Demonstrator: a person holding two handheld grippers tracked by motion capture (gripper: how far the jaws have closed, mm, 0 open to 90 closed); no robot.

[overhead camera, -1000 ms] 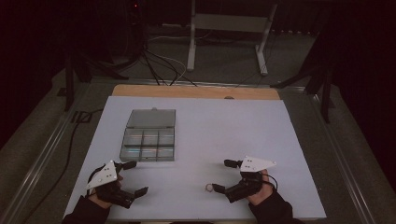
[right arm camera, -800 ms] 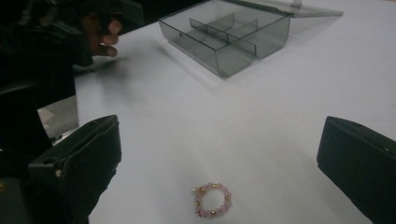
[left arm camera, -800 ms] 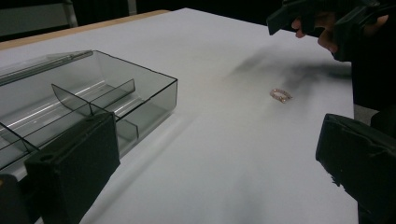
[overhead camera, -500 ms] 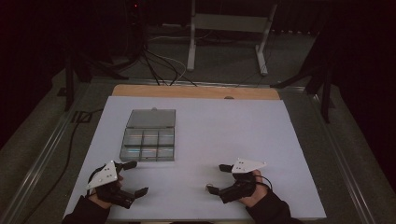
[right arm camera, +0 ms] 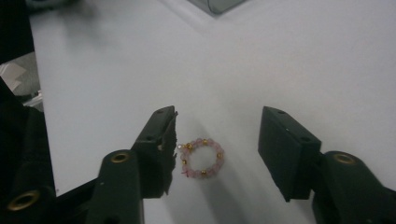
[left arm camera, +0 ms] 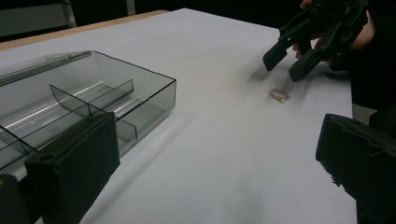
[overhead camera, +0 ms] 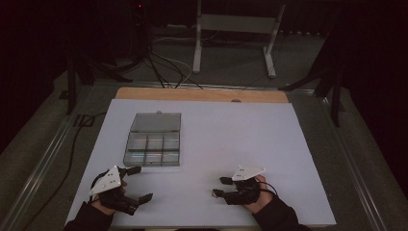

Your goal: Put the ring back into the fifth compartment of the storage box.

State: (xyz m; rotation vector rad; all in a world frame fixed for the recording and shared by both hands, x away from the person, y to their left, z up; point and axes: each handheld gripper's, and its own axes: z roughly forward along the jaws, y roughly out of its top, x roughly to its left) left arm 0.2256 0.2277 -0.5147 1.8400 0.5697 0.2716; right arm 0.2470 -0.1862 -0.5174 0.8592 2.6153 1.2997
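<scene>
Your right gripper (overhead camera: 219, 186) has moved a little to the left since a second ago and now sits lower over the white surface (overhead camera: 250, 134). Your left gripper (overhead camera: 138, 184) has stayed in the same spot near the front left corner. The clear box (overhead camera: 154, 139) has not moved either.

The box lies open on the left half of the surface, with its lid flat behind it. Thin walls split it into small square parts. From the left gripper view, the parts you can see look empty, but the jaws hide the near ones, so I can't be sure.

The right gripper view shows a small bead bracelet (right arm camera: 201, 158). It is a ring of pale pink beads with a few gold ones. It lies flat on the surface between the two jaws of your right gripper. The jaws are wide apart. One jaw is just beside the ring, maybe touching it, and the other is well off to the far side.

In the left gripper view the bracelet (left arm camera: 279, 95) is a tiny far-off thing just beside the right gripper's tips. In the high view it is too small to make out.

Your left gripper's jaws are also wide apart and hold nothing.
</scene>
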